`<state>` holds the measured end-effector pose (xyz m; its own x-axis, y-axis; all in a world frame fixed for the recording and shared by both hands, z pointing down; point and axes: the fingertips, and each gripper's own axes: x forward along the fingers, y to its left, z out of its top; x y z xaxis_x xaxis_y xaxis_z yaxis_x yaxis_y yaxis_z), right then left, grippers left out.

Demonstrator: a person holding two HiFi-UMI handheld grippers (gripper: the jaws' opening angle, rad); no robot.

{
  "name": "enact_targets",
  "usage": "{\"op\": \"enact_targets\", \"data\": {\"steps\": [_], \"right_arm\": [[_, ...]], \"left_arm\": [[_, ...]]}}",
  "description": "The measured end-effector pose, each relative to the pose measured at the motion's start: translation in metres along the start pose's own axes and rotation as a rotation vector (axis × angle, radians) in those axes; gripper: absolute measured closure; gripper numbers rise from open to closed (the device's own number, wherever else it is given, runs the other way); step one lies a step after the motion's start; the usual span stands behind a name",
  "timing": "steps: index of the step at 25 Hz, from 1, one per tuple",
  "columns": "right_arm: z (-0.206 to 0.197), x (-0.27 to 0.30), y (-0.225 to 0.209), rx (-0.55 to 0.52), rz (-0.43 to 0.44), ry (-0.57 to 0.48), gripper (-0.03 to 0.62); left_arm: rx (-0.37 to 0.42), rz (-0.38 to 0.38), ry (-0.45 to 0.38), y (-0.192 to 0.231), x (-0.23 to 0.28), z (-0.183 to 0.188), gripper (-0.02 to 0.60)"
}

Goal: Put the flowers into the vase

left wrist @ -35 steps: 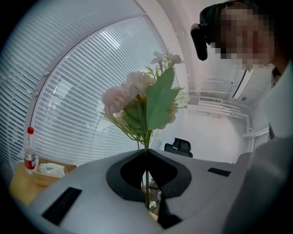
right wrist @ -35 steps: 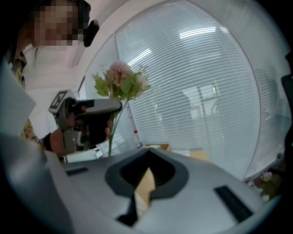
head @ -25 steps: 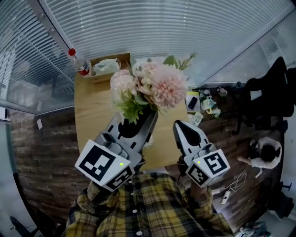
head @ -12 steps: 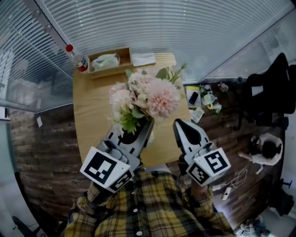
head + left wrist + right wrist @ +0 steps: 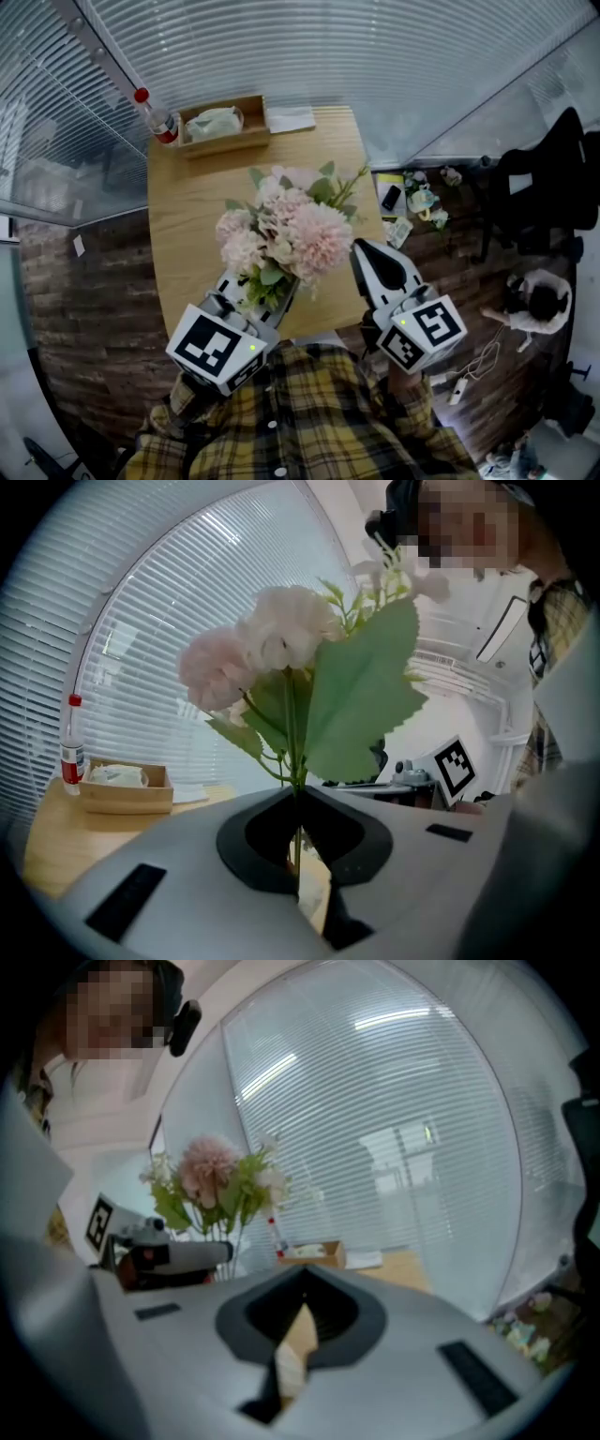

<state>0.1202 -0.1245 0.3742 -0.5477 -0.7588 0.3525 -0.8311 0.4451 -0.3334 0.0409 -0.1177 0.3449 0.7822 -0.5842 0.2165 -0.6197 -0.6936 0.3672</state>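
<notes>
A bunch of pink and white flowers with green leaves stands upright over the near half of the wooden table. My left gripper is shut on the thin green stems, with the blooms rising above its jaws. Its tips are hidden under the leaves in the head view. My right gripper hangs to the right of the bunch, shut with nothing in it. From the right gripper view the flowers show at the left. I cannot make out a vase for certain.
At the table's far edge stand a wooden box with white tissue, a red-capped bottle and a white napkin. Right of the table lie small items on the floor. Further right are a black chair and a person.
The left gripper has sunk with the flowers and drawn nearer to me; the bunch looks lower and smaller over the table. The right gripper has stayed in place.
</notes>
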Motion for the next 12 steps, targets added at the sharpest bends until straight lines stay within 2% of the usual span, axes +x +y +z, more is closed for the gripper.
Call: {"op": "enact_targets", "data": {"steps": [7, 12], "right_arm": [[0.001, 0.003, 0.002, 0.002, 0.003, 0.004, 0.580], [0.001, 0.000, -0.002, 0.007, 0.000, 0.001, 0.580]], "left_arm": [[0.026, -0.007, 0.131, -0.004, -0.001, -0.020, 0.565], [0.048, -0.031, 0.166, -0.011, 0.001, -0.033, 0.556]]}}
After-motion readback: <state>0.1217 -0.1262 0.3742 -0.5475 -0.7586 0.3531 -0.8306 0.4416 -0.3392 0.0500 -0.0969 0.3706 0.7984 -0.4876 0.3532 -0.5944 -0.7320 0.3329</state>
